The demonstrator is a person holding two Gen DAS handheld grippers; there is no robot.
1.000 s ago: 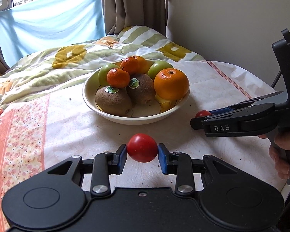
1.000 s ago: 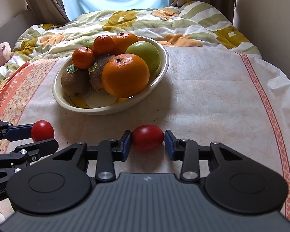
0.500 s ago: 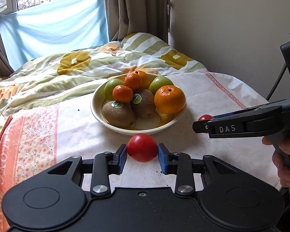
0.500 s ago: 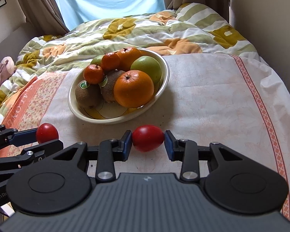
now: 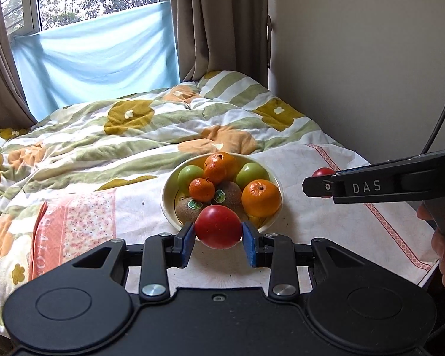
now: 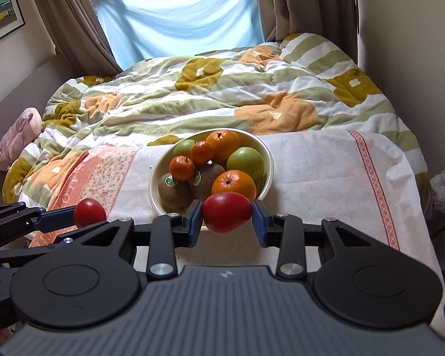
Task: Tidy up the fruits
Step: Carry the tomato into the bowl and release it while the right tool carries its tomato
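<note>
My left gripper is shut on a round red tomato, held in the air in front of the cream fruit bowl. My right gripper is shut on an oval red tomato, also lifted, near the bowl. The bowl holds two kiwis, oranges, small tangerines and green apples. The right gripper also shows in the left wrist view, and the left gripper in the right wrist view, each with its tomato.
The bowl stands on a white and pink patterned cloth over a table at the foot of a bed with a striped flowered quilt. A wall is on the right, with curtains and a window behind. The cloth's right edge drops off.
Both grippers have risen and drawn back from the bowl with their tomatoes lifted off the cloth. The bowl looks smaller and farther away.
</note>
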